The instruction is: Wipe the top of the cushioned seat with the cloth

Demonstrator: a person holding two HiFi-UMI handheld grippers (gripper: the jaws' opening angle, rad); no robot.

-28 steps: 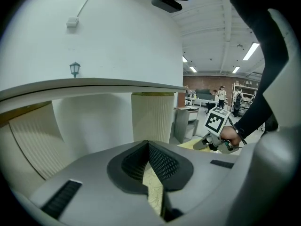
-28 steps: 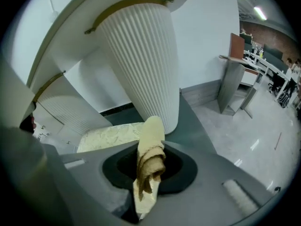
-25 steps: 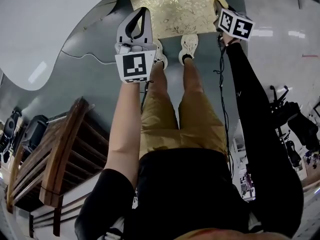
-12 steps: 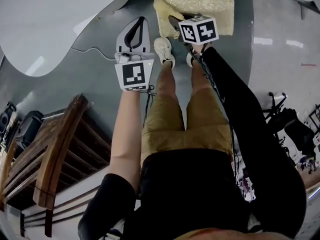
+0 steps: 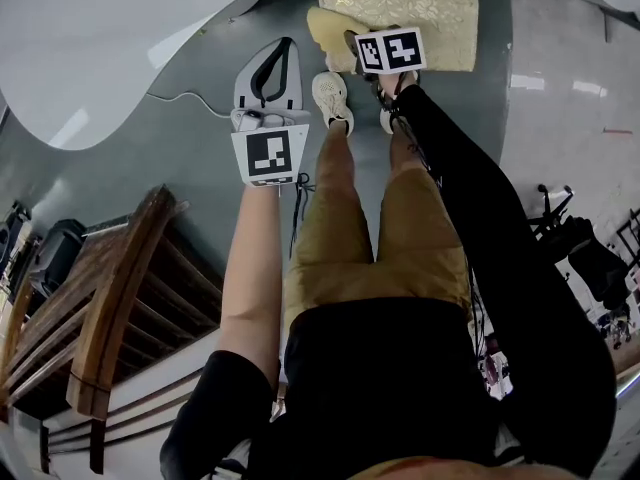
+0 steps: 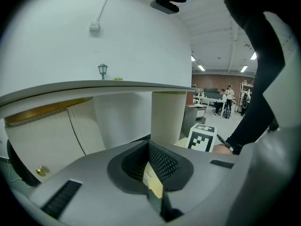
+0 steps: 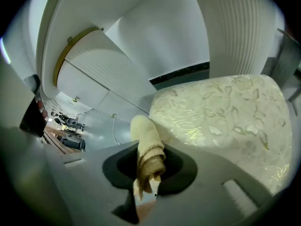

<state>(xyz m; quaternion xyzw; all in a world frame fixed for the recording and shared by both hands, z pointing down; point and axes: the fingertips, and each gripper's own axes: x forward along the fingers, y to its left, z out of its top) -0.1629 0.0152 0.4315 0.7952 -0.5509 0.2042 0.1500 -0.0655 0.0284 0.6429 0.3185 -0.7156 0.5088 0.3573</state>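
Right gripper view: the cloth (image 7: pixel 149 149) is seen clamped in the right tool (image 7: pixel 146 182) at the near left corner of the cushioned seat (image 7: pixel 221 112), which stretches ahead and rightward. The left tool (image 6: pixel 155 189) is held closed, empty, farther off.

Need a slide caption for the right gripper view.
Right gripper shut on a pale yellow cloth, at the edge of the cream floral-patterned cushioned seat.

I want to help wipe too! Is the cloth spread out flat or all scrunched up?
Scrunched up. The right gripper pinches the cloth, which is bunched into a thick roll, not spread flat.
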